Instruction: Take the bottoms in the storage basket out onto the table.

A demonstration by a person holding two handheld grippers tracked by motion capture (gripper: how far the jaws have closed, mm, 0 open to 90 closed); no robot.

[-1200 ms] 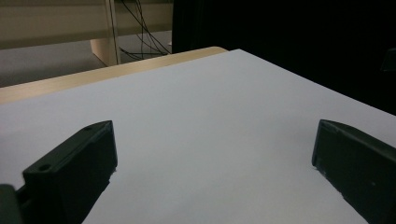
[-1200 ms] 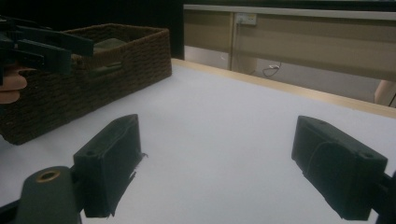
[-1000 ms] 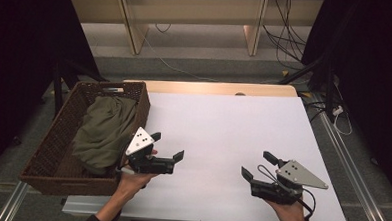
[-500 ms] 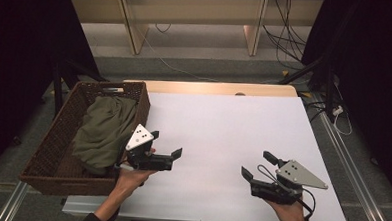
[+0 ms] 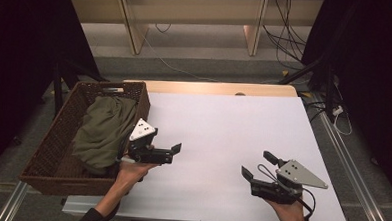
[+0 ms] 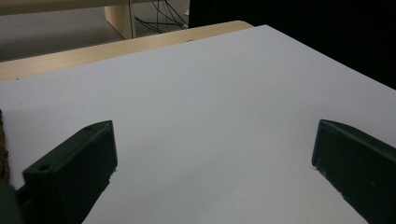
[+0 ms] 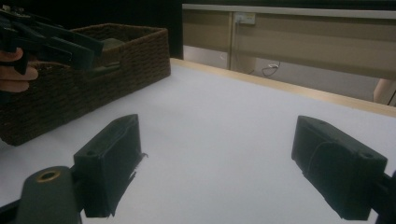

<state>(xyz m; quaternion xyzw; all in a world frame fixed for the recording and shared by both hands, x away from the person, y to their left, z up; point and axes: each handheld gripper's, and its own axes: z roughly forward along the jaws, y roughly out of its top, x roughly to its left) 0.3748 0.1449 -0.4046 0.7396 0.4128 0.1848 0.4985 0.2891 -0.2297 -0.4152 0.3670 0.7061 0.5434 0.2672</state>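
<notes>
A dark wicker basket [image 5: 52, 139] stands at the table's left edge with an olive-green cloth [image 5: 103, 129] bundled inside it. My left gripper [image 5: 172, 154] hovers just right of the basket over the white tabletop [image 5: 223, 116], jaws pointing right. They stand wide apart in the left gripper view [image 6: 215, 154], with only bare table between them. My right gripper [image 5: 257, 164] is near the front right of the table, pointing left toward the basket. It is open [image 7: 219, 158] and holds nothing. The right gripper view also has the basket [image 7: 102, 84] and the left gripper [image 7: 88, 49] ahead.
A light wooden strip [image 5: 215, 88] runs along the table's far edge. Beyond it are wooden furniture legs and cables on the floor [image 5: 186, 55]. Metal rails [image 5: 352, 162] run beside the table on the right.
The left gripper has risen and edged slightly away from the front edge, still beside the basket. The right gripper has stayed put. Both remain open.
</notes>
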